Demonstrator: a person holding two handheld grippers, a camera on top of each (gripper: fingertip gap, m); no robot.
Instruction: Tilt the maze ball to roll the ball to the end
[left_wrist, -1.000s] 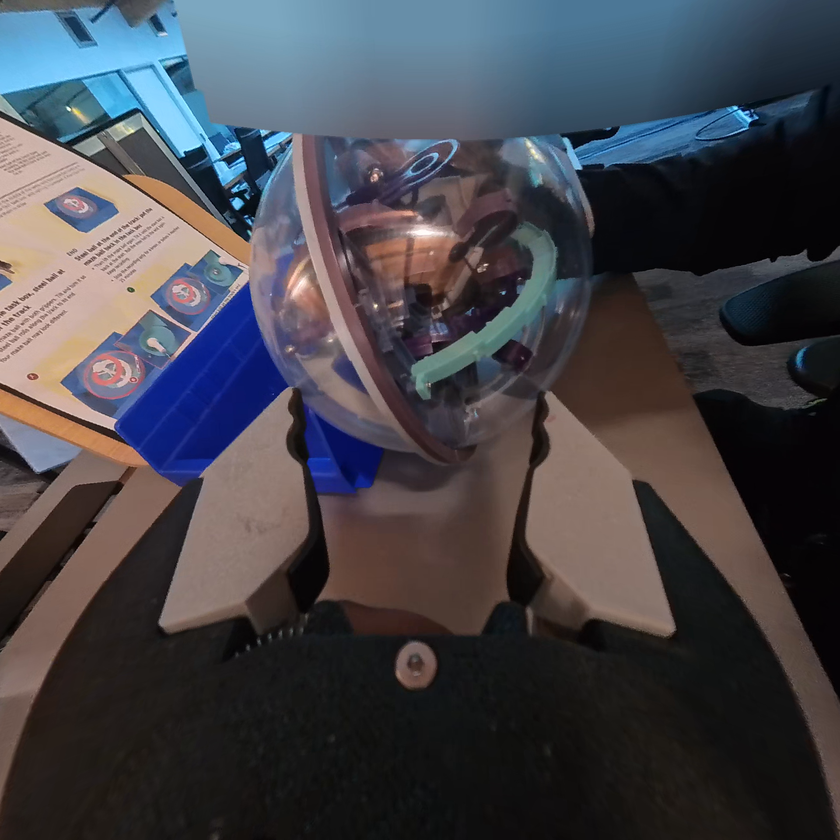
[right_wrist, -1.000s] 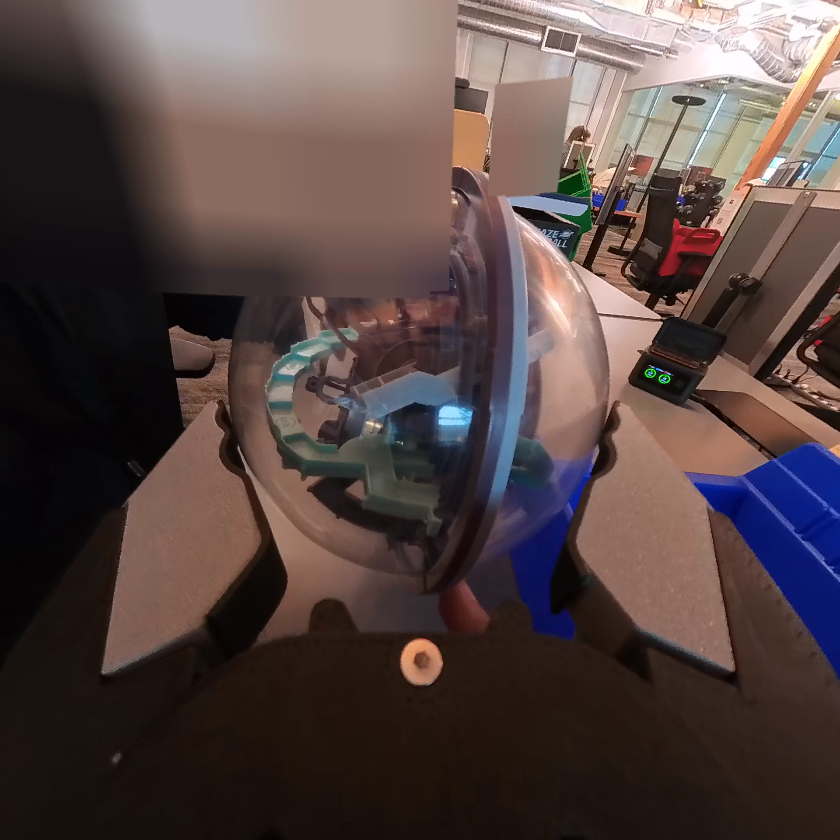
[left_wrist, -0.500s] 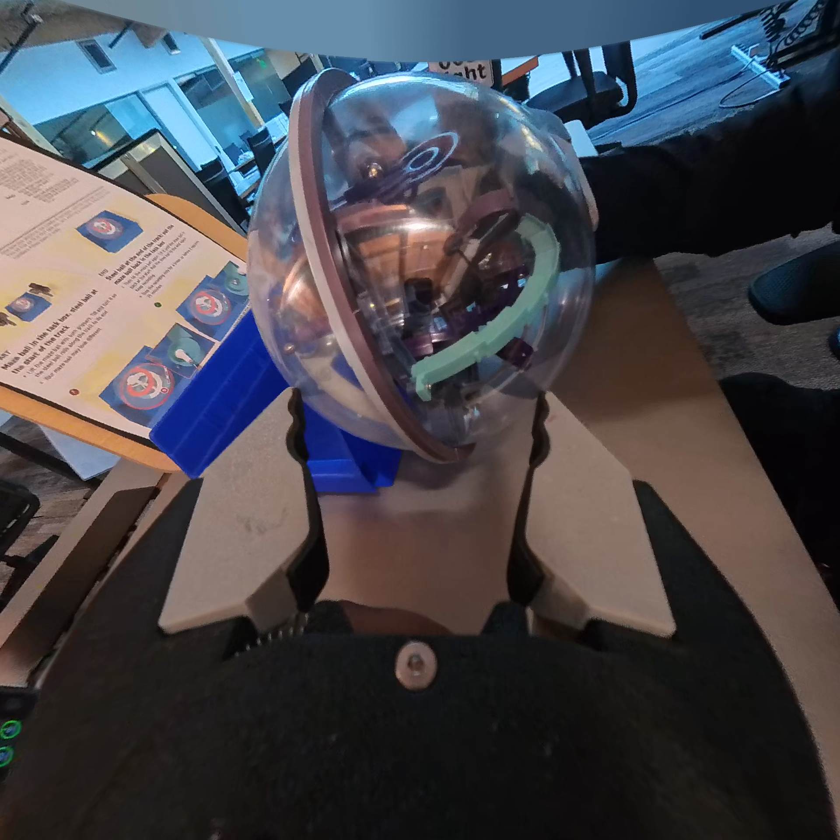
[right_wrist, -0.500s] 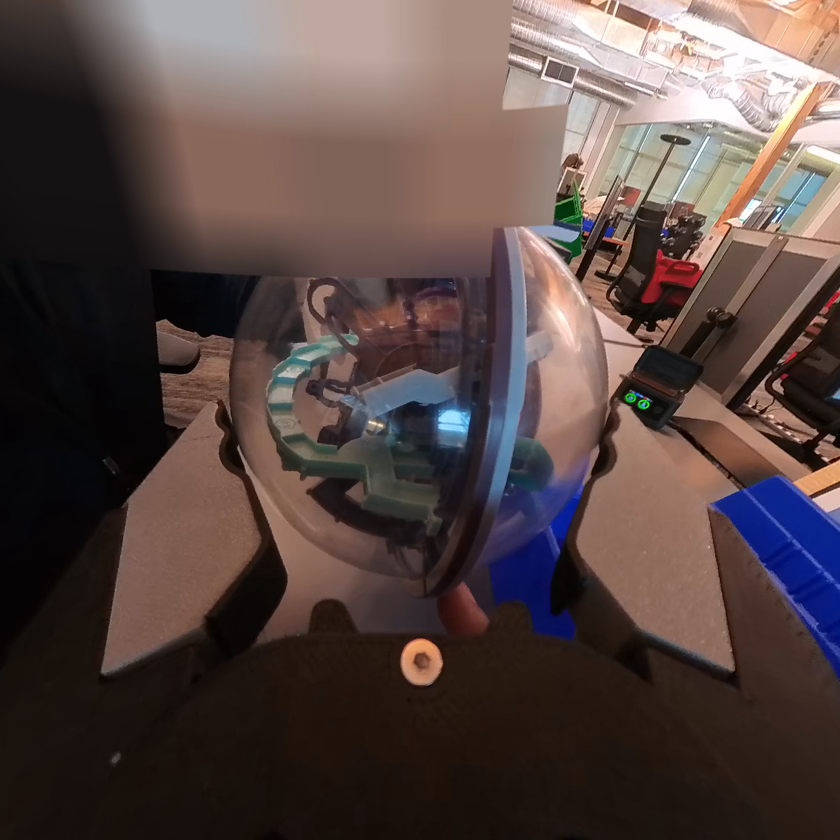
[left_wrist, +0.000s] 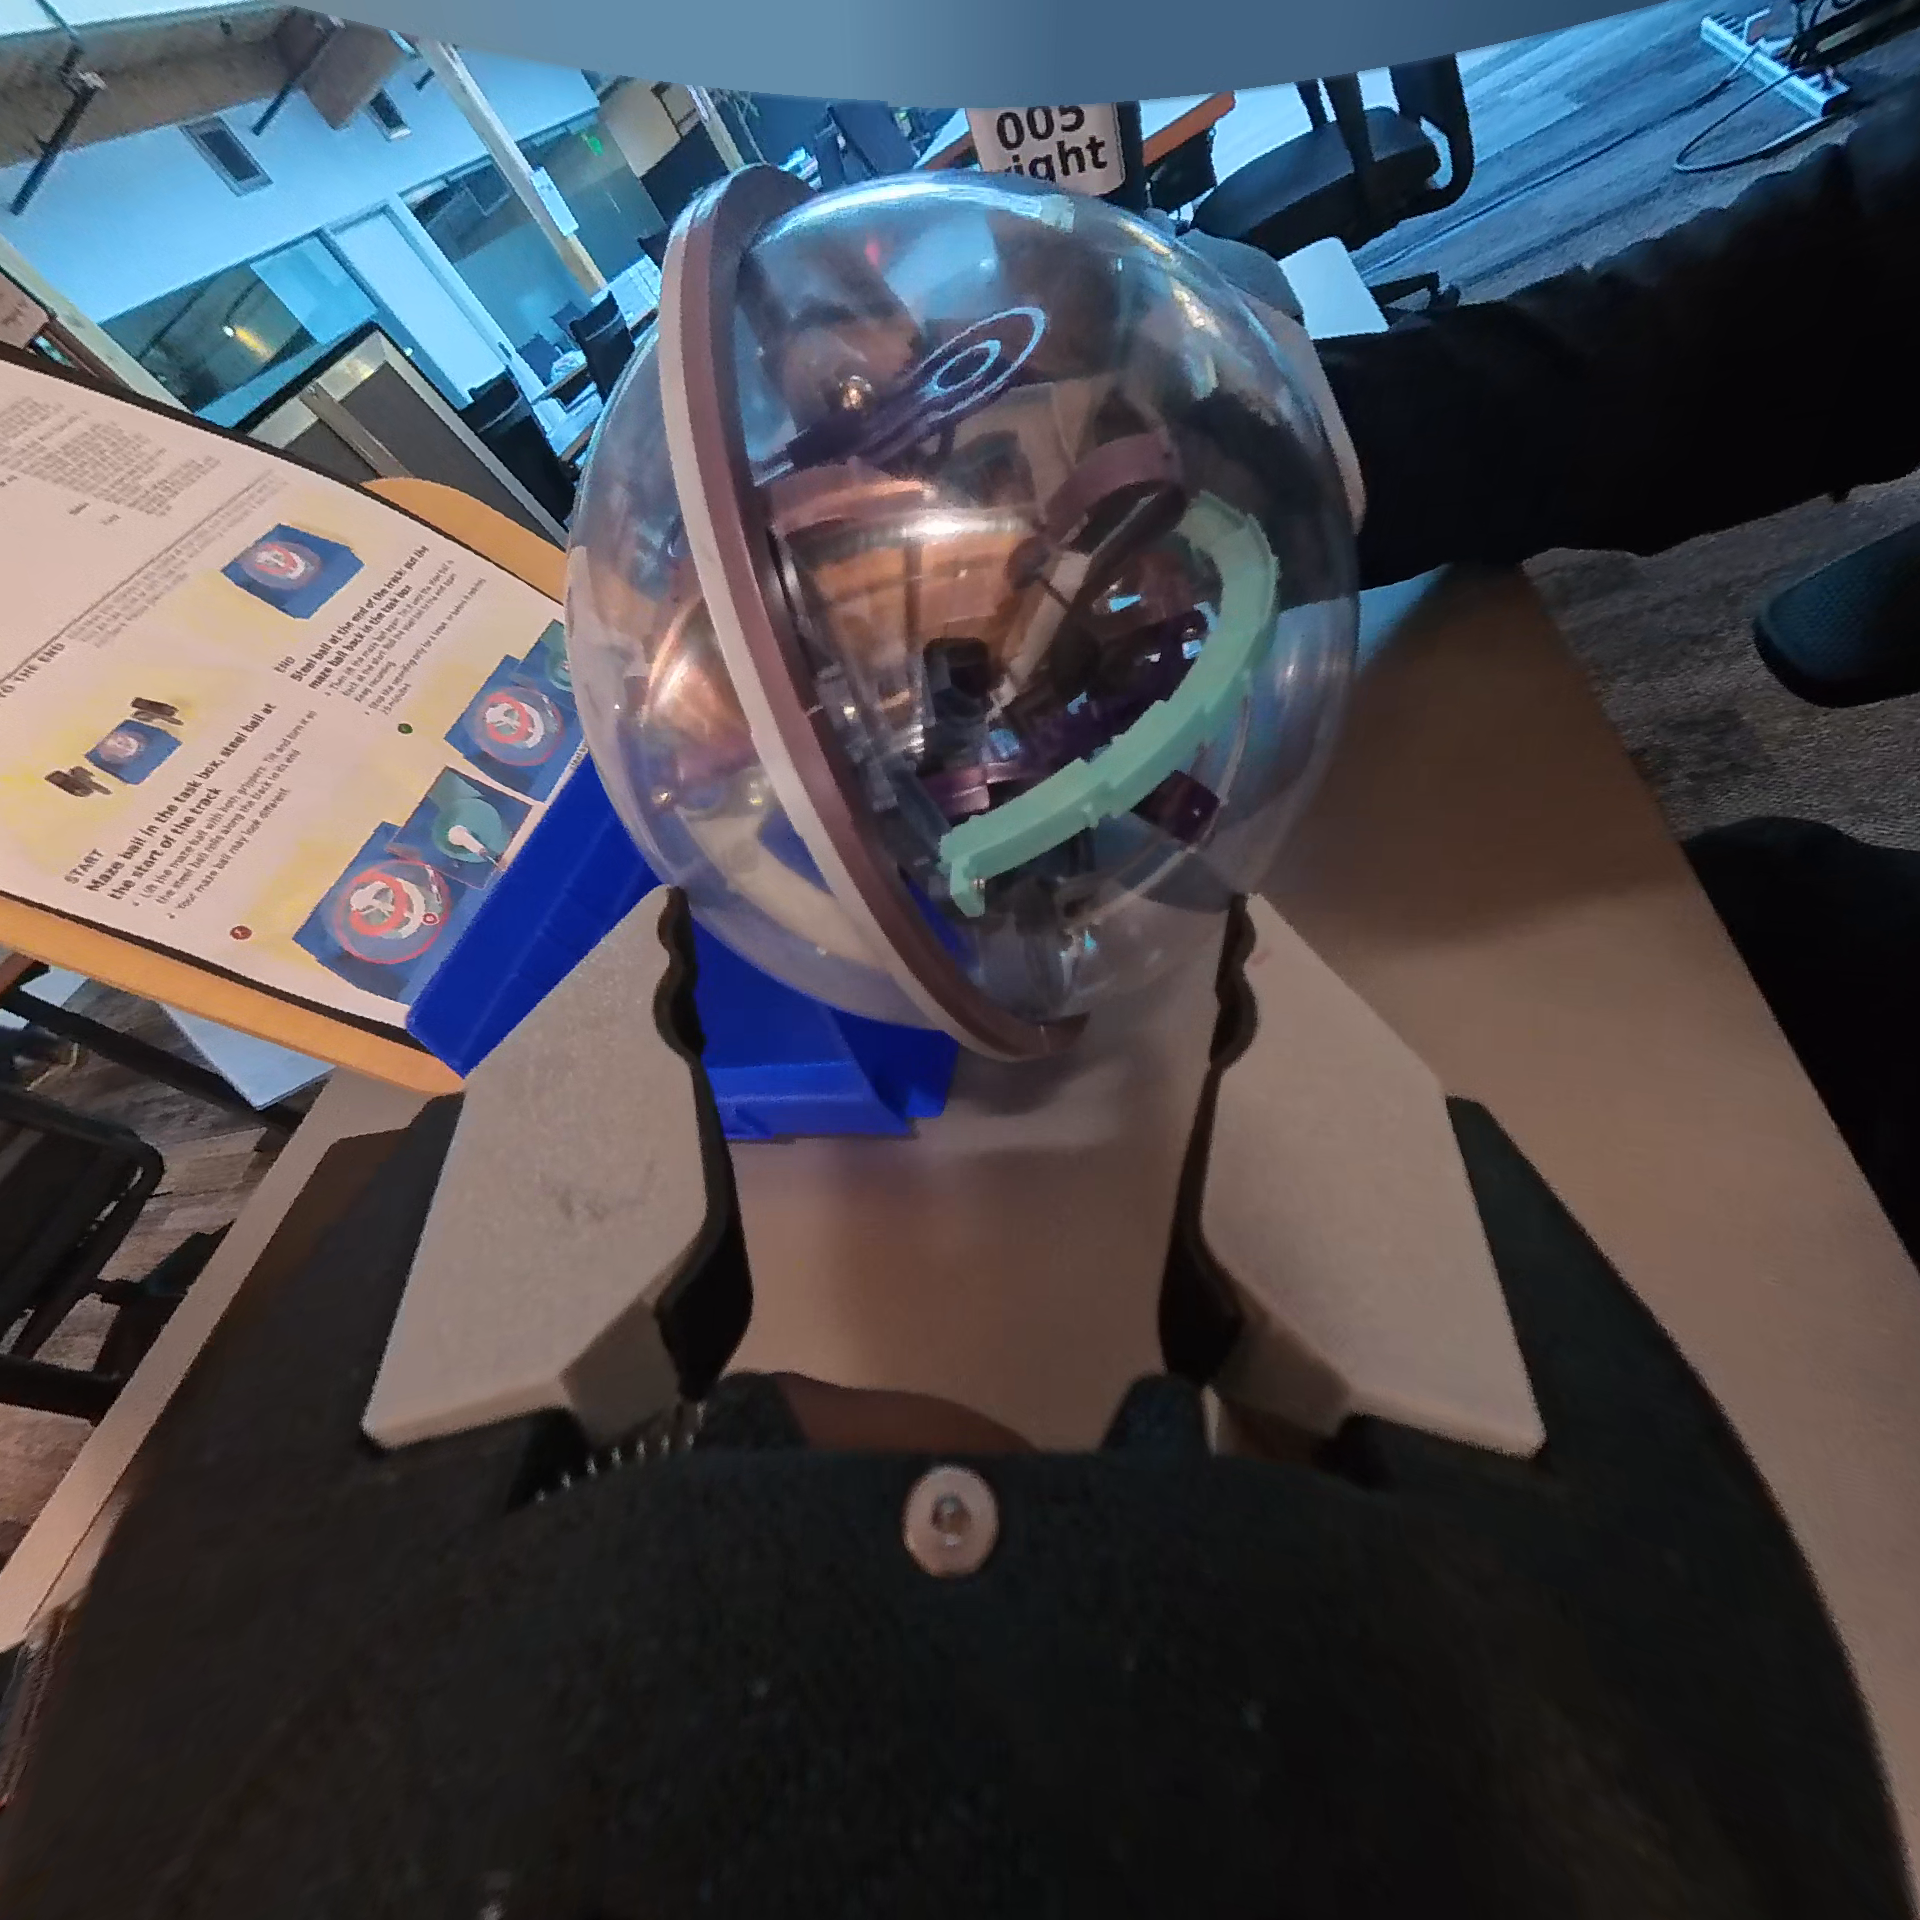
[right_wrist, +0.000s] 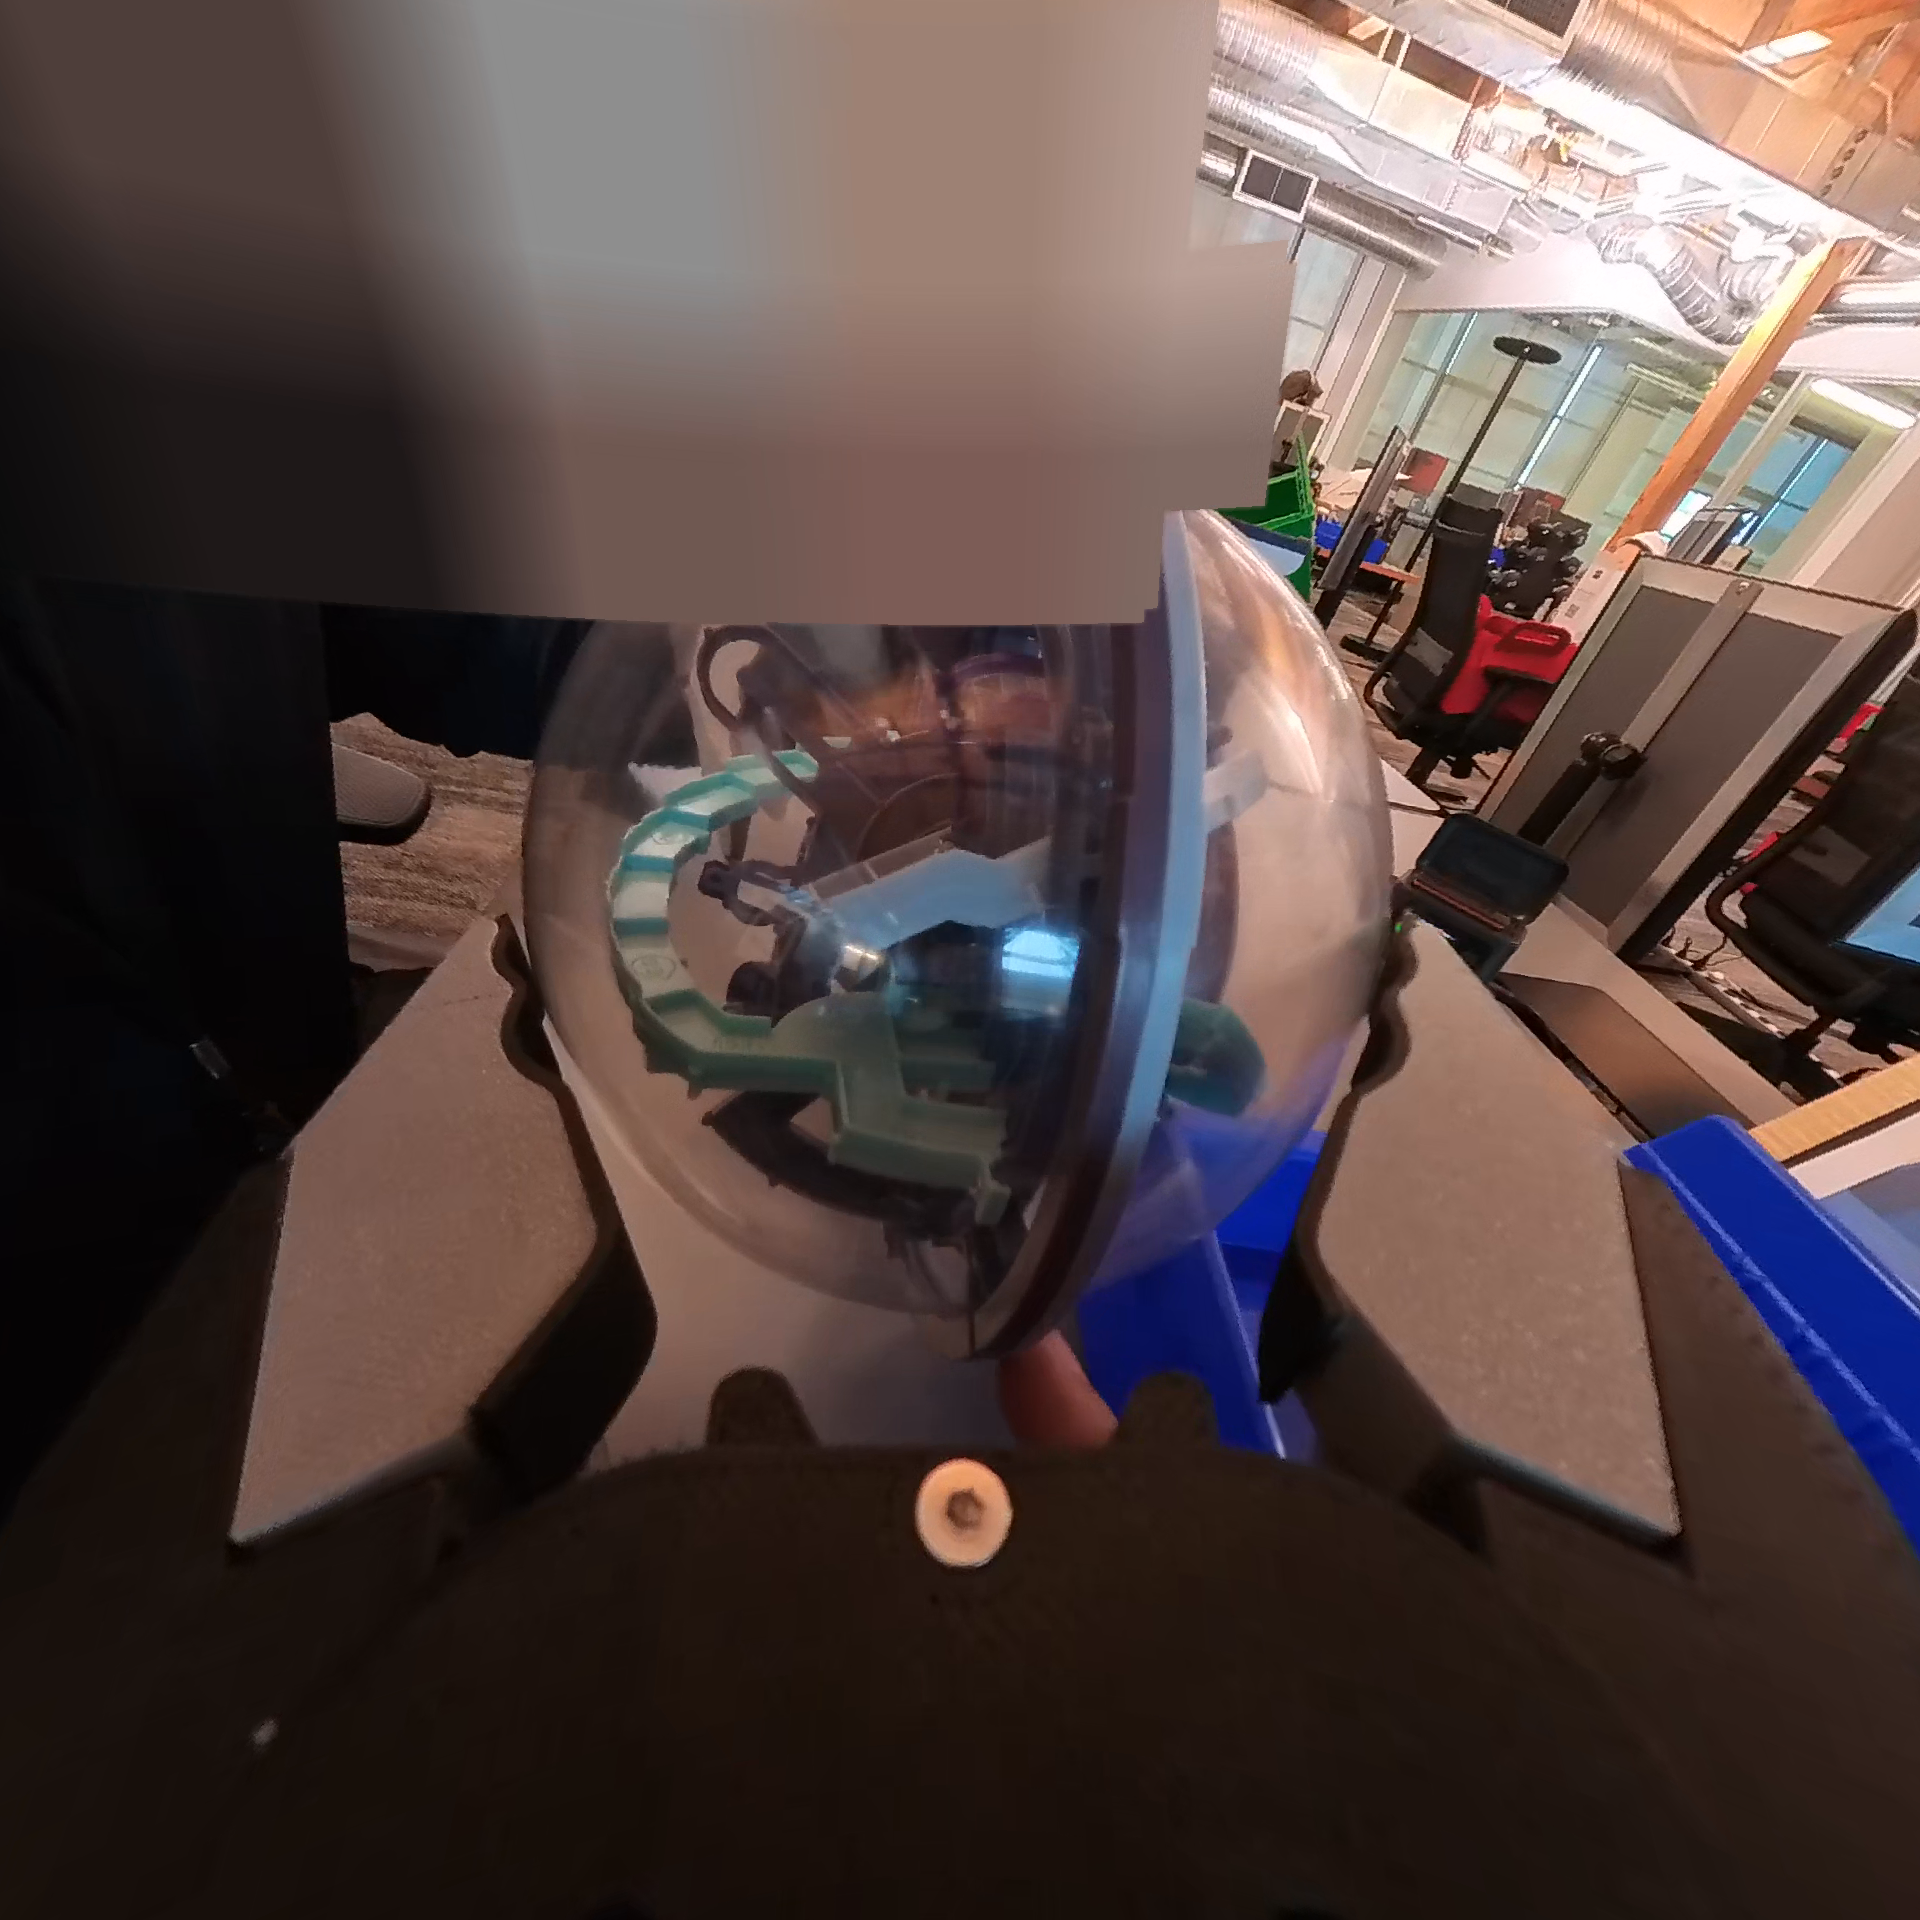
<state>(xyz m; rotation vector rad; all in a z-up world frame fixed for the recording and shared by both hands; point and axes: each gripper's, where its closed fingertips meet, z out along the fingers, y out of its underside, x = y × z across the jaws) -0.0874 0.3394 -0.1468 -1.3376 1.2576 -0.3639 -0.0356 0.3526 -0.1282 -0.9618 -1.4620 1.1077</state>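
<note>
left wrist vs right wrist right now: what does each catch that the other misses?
Left wrist only: the instruction sheet on its board and a small steel ball high inside the sphere. Right wrist only: a dark case on the desk and office chairs behind. Both: the clear maze ball, held between each gripper's jaws, and the blue bin behind it.
</note>
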